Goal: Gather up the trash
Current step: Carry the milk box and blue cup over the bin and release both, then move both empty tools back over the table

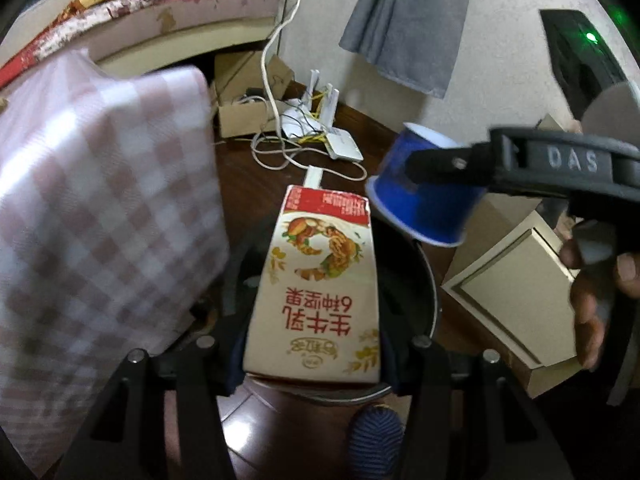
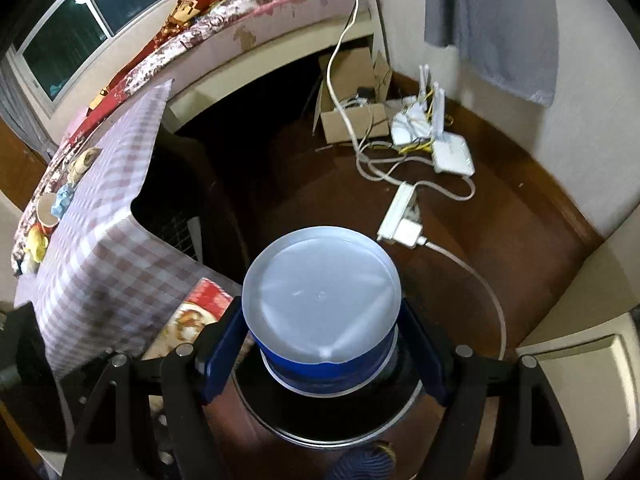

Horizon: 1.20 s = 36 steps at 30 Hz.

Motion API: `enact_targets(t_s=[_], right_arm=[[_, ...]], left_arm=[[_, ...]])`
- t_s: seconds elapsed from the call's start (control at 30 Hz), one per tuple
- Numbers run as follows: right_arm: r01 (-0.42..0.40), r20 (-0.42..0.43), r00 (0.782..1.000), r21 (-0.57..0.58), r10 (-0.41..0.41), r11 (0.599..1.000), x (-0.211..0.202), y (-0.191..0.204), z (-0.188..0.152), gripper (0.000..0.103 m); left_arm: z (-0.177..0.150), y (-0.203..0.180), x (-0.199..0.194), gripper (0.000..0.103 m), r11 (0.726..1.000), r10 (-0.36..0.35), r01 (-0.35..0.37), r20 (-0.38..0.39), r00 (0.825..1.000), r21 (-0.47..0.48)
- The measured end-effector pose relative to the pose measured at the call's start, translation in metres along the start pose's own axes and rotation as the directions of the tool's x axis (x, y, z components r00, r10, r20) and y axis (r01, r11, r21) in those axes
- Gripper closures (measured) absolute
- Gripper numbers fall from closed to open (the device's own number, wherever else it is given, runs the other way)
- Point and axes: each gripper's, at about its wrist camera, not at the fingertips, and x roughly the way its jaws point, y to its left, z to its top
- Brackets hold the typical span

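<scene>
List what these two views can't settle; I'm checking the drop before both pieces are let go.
- Bin contents: both views, hidden by milk carton and blue cup.
- Cup's inside: its base faces the right camera.
- Left tongs' pads: left view, behind the carton.
- Table items: right view, too small.

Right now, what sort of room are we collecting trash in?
Most likely a bedroom in a home: a bed with a floral mattress by a window, a table under a checked cloth, and routers with cables on the dark wooden floor.
</scene>
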Motion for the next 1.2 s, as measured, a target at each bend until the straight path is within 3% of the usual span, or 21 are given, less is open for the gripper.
enact_targets(t_s=[0.03,0.1,0.23,0.4,0.9,1.2], right_arm=[[-0.013,-0.013,1.000,0.027,0.013,1.000,0.007,-0.003,0.002,0.024],[0.025,-0.015,1.000,0.072,-0.024,0.997,0.013,-0.011,0.005,0.009],[0.047,-0.013,0.999,0.161,-0.046,0.986,0.010,-0.030,0.012,0.008],[0.099,-0.029,0.995,0.142,-0.096,0.985,0.010,-0.028,0.011,0.001],[0.234,-0.081,0.969,0.010,-0.233,0.972,0.021,-0.018,0.007,0.001],[0.252,-0.078,0.964,-0.049,-0.255,0.966,0.016,-0.007,0.001,0.001]], left_arm=[[0.000,0.000,0.005,0.034,1.000,-0.001,0.001,-0.006,1.000,-0.012],[-0.002,0.001,0.012,0.015,0.999,0.025,-0.025,-0.022,0.999,-0.027],[-0.010,0.009,0.015,0.006,0.996,0.073,-0.074,-0.026,0.997,-0.047],[-0.015,0.017,0.012,0.004,0.991,0.120,-0.120,-0.014,0.993,-0.054],[-0.004,0.021,0.007,0.004,0.987,0.151,-0.150,0.015,0.988,-0.058],[-0.003,0.028,-0.009,0.004,0.982,0.180,-0.177,0.042,0.983,-0.072]])
